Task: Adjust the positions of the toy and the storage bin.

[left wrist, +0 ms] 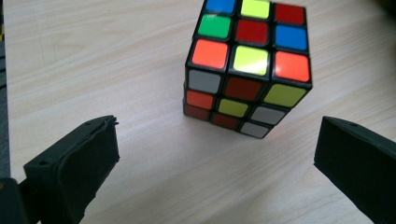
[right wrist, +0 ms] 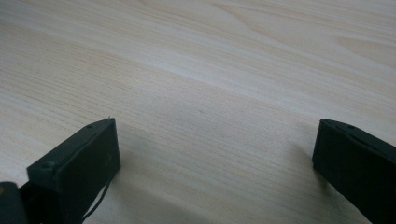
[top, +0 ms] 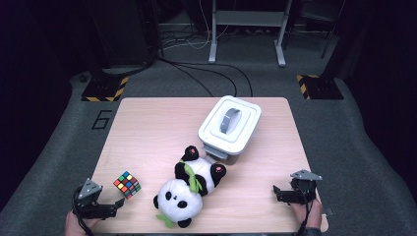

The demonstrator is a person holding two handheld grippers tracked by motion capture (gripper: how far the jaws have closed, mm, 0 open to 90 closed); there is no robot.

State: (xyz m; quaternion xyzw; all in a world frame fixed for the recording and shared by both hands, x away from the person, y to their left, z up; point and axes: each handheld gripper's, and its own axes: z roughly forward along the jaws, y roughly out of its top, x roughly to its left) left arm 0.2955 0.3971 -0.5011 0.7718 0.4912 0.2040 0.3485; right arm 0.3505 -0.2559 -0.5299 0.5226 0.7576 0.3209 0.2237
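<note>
A scrambled Rubik's cube (top: pixel 127 184) sits near the front left of the wooden table (top: pixel 147 128). My left gripper (top: pixel 117 205) lies just in front of it, open. In the left gripper view the cube (left wrist: pixel 247 65) stands a short way beyond the wide-apart jaws of the gripper (left wrist: pixel 217 154), touching neither. A panda plush (top: pixel 189 189) holding a green leaf lies in the middle front. My right gripper (top: pixel 277 193) rests open at the front right, and in the right gripper view the gripper (right wrist: pixel 217 154) has bare tabletop (right wrist: pixel 210 70) between its jaws.
A white lidded box (top: pixel 229 125) with a grey handle stands behind the panda, toward the back right. Bare wood lies at the back left and along the right side. Stands and cables sit on the grey floor (top: pixel 344 128) beyond the table.
</note>
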